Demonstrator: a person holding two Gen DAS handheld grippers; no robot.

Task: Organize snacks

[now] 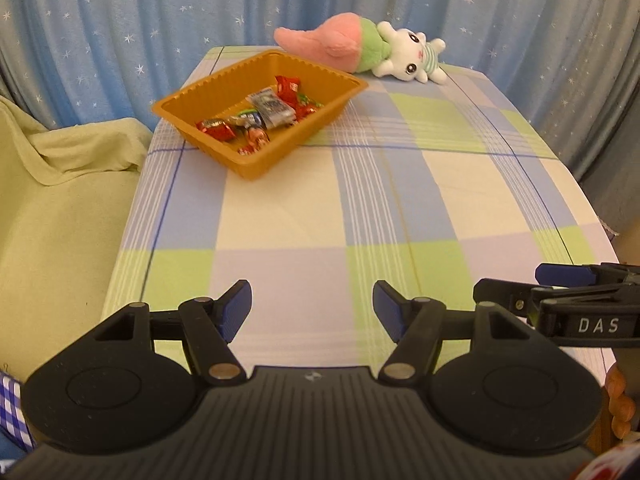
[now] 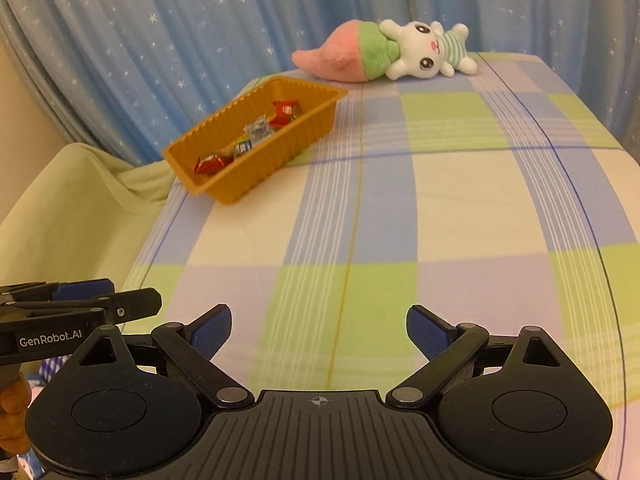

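An orange ribbed tray (image 1: 192,118) (image 2: 304,128) stands at the far left of the checked tablecloth (image 1: 360,208) (image 2: 440,208). Inside it lie several wrapped snacks (image 1: 260,116) (image 2: 256,132), red, silver and green. My left gripper (image 1: 312,312) hovers over the near edge of the table, jaws apart, nothing between them. My right gripper (image 2: 319,334) is likewise open and empty, side by side with the left; each shows at the edge of the other's view, the right gripper (image 1: 560,304) and the left gripper (image 2: 80,304). Both are well short of the tray.
A plush rabbit in a pink and green carrot (image 1: 368,46) (image 2: 384,50) lies at the far edge of the table behind the tray. A pale green cloth-covered seat (image 1: 60,200) (image 2: 80,200) sits to the left. Blue starred curtains (image 1: 160,20) hang behind.
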